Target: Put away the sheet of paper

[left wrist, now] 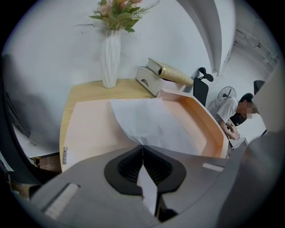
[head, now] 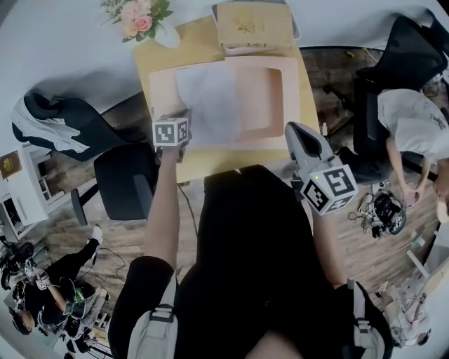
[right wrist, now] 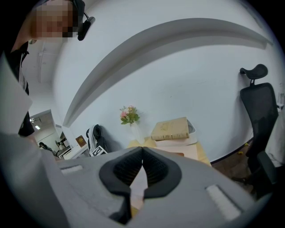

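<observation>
A white sheet of paper (head: 210, 105) lies inside a shallow peach tray (head: 275, 137) on the small wooden table (head: 158, 59). My left gripper (head: 184, 118) sits at the tray's near left edge, shut on the sheet's near corner. In the left gripper view the paper (left wrist: 151, 122) spreads away over the tray floor (left wrist: 89, 129), and its corner runs in between the closed jaws of the left gripper (left wrist: 142, 146). My right gripper (head: 290, 128) hangs by the table's near right corner, off the tray. In its own view the right gripper (right wrist: 142, 149) is shut with nothing in it.
A white vase of flowers (head: 144, 21) stands at the table's far left and stacked books (head: 252, 26) at the far edge. A black office chair (head: 393, 70) and a seated person (head: 414, 133) are to the right. A dark stool (head: 126, 179) stands left of the table.
</observation>
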Action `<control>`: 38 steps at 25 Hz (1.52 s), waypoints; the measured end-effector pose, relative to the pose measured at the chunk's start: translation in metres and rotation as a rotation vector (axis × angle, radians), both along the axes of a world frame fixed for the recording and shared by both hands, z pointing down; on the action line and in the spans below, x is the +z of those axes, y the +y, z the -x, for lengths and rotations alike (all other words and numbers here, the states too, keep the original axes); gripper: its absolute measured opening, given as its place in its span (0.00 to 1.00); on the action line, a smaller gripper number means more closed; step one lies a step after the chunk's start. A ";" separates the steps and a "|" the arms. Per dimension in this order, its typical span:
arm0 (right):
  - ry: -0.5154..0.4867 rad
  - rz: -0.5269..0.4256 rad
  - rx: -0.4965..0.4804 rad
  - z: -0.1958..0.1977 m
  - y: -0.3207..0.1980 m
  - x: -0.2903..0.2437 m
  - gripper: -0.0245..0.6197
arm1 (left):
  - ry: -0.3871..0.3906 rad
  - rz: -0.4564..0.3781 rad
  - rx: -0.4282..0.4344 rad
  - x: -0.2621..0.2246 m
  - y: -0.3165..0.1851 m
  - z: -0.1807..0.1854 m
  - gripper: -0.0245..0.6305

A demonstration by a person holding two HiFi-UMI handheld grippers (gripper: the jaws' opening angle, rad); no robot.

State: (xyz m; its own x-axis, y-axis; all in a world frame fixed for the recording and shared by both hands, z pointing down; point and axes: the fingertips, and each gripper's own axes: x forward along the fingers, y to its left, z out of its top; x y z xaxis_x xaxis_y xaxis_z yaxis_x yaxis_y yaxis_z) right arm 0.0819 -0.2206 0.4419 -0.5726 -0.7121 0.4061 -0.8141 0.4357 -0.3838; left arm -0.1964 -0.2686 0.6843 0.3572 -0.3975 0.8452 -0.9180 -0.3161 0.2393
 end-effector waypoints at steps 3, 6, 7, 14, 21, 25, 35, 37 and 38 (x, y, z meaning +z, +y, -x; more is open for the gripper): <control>-0.003 0.001 0.002 -0.003 -0.001 0.000 0.04 | 0.020 0.007 0.013 0.002 0.003 -0.016 0.06; -0.005 0.001 0.008 -0.007 0.000 0.001 0.04 | 0.038 0.013 0.026 0.003 0.005 -0.032 0.06; -0.006 0.001 0.012 -0.008 0.000 0.001 0.04 | 0.044 0.013 0.033 0.003 0.005 -0.038 0.06; -0.005 0.002 0.044 -0.024 0.005 0.003 0.04 | 0.081 0.045 0.111 0.009 0.015 -0.078 0.06; -0.006 0.007 0.076 -0.036 0.011 0.004 0.04 | 0.108 0.063 0.192 0.012 0.026 -0.107 0.06; -0.008 0.007 0.081 -0.038 0.013 0.003 0.04 | 0.108 0.059 0.221 0.010 0.021 -0.118 0.06; 0.003 0.008 0.103 -0.049 0.022 0.005 0.04 | 0.113 0.024 0.257 0.003 0.003 -0.153 0.06; 0.003 0.008 0.110 -0.053 0.024 0.006 0.04 | 0.119 0.019 0.257 0.003 0.003 -0.158 0.06; 0.002 0.010 0.114 -0.055 0.025 0.007 0.04 | 0.119 0.019 0.258 0.004 0.003 -0.160 0.06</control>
State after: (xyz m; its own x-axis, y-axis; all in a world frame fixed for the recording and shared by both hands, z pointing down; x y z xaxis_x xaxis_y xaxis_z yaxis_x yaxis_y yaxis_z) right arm 0.1370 -0.1952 0.4490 -0.4875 -0.7685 0.4145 -0.8589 0.3365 -0.3861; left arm -0.0365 -0.2656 0.6884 0.5417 -0.2654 0.7976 -0.7729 -0.5303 0.3484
